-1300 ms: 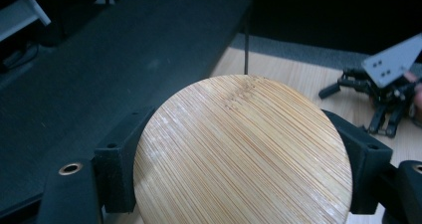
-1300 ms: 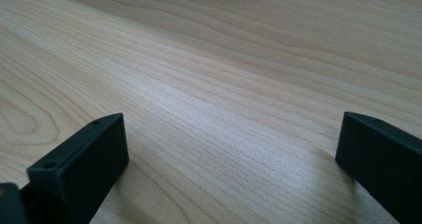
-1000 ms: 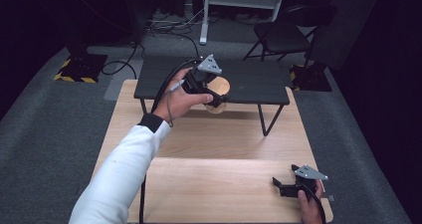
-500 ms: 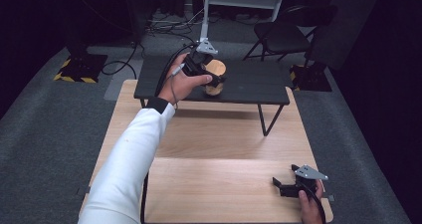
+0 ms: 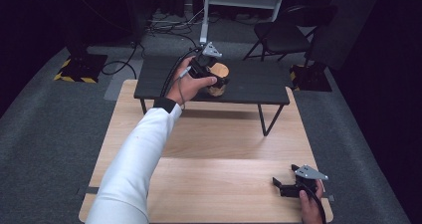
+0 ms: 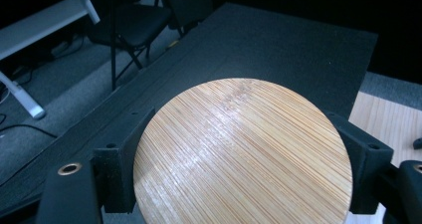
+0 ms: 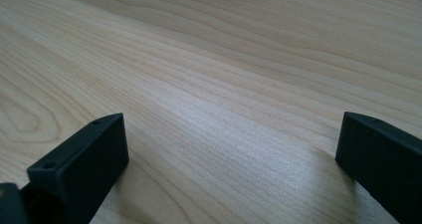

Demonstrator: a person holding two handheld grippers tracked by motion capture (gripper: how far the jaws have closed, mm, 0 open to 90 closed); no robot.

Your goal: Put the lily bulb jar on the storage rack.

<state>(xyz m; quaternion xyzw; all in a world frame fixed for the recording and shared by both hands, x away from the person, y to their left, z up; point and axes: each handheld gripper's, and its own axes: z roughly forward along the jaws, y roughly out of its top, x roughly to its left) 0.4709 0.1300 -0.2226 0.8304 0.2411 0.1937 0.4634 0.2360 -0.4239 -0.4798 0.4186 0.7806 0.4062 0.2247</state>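
While my left gripper [image 5: 215, 79] reaches out over the low black table [image 5: 259, 84], its jaws clamp the round bamboo lid [image 6: 244, 154] of a container [image 5: 218, 86] standing there. My right gripper [image 5: 283, 188] rests near the front right corner of the light wooden table [image 5: 219, 134], jaws spread wide with nothing between them.

My left arm, in a white sleeve, is extended far forward; its hand holds the left tongs [image 5: 214, 79], jaws clamped on a round object. My right hand [image 5: 309, 206] holds the right tongs [image 5: 282, 188] low and near, jaws spread wide.
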